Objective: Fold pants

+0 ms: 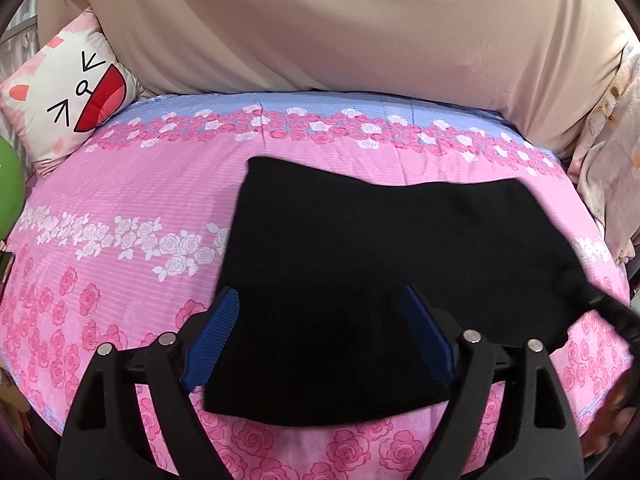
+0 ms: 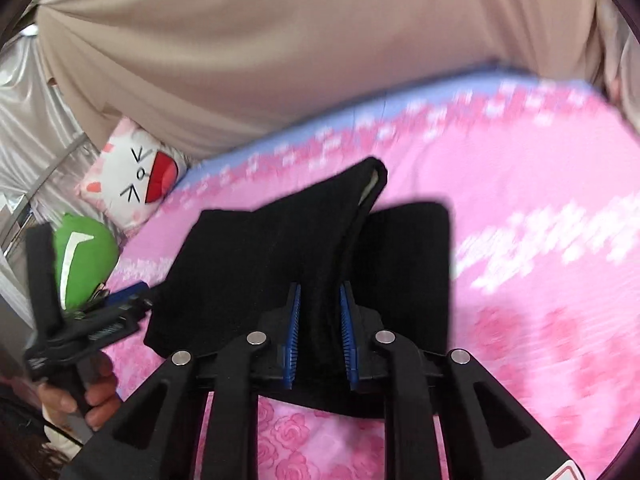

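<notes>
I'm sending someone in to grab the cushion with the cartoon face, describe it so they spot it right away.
Find the bed with the pink rose-print cover, then look to its far left corner against the beige fabric backdrop. The cushion leans there, white and pink with a drawn squinting face and a wide red mouth; the plain green one beside it has no face.

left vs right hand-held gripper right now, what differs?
The left hand-held gripper stands wide open, with nothing pinched; the right hand-held gripper is nearly closed on a raised fold of the black pants. Left hovers over flat cloth; right lifts its part. Both have blue ribbed pads.
</notes>
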{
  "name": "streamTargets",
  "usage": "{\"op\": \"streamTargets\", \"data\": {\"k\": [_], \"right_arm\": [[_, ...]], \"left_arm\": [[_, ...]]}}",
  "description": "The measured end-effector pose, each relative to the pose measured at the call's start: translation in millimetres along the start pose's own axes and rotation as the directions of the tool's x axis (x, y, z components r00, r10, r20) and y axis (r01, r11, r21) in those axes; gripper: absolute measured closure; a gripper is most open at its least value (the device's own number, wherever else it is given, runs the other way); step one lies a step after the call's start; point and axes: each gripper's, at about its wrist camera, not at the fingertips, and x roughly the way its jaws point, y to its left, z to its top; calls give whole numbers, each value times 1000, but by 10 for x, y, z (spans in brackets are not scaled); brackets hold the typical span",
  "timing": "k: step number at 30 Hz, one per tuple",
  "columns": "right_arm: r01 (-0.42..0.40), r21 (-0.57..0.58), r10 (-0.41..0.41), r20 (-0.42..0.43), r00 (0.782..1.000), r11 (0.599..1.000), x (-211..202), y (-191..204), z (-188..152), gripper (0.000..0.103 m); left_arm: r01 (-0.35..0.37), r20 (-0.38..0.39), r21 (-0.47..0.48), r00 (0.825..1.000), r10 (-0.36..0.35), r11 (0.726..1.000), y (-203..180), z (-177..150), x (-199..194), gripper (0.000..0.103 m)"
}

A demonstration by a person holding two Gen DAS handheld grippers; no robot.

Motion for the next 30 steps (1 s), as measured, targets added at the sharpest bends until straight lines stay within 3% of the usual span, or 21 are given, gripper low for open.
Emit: {"op": "streamTargets", "data": {"k": [2,5,8,13,16,20,24,27,30], "right_arm": [[88,-27,-88,21,996,996,-137,-67,-12,86],[178,-4,-178,-92,980,984,183,-370,-216,77],[143,35,-140,-64,988,989,196,-363,-222,74],[183,3,-183,38,982,983,-125,-147,-65,73],[153,-34,-150,90,985,988,-303,2,15,74],[122,-126,-118,37,992,985,-68,223,-9,76],[210,-147,-219,-54,974,967,362,40,-181,87],[165,-75,-170,-63,983,983,257,-47,-139,90],[137,-123,-140,-21,990,983,96,222,58,86]], "left_arm": [[-11,-7,1,1000,11,1000,-1,-9,30,21],[-20,-41,-6,999,20,1000,0,-32,152,21],[-38,-71,-11,997,37,999,-14,-58,260,21],[-58,-83,0,995,58,998,-15,-101,323,21],[-55,-83,-5,995,55,998,-1,-104,329,21],[-57,-82,-1,995,57,998,-6,-106,325,21],[-50,-82,3,995,50,999,8,-105,312,20],[-49,-64,-4,997,49,999,59,-94,252,21],[-43,-16,-49,999,43,998,259,-56,58,19]]}}
